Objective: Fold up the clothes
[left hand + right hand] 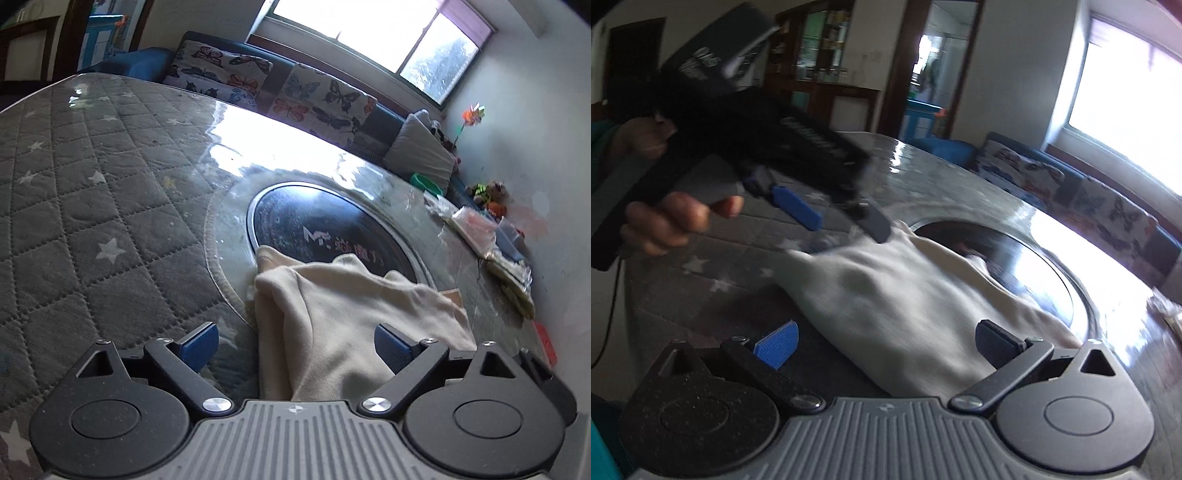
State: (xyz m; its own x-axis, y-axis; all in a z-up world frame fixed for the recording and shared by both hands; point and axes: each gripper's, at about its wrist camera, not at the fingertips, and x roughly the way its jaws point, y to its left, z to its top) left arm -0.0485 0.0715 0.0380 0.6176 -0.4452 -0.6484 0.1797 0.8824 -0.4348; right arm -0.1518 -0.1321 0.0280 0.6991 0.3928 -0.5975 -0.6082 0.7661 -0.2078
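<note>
Both my left hand-held gripper (295, 347) and right hand-held gripper (884, 341) hang released over the cream garment (343, 317), bunched mid-desk (92, 177) beside the dark round inset (325, 221), jaws wide, apparently ready to pinch an edge for folding.

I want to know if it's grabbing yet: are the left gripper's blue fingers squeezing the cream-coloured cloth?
Apart. In the left wrist view the left gripper stands wide open, its blue fingers either side of the cream-coloured cloth, not pressing it.
</note>
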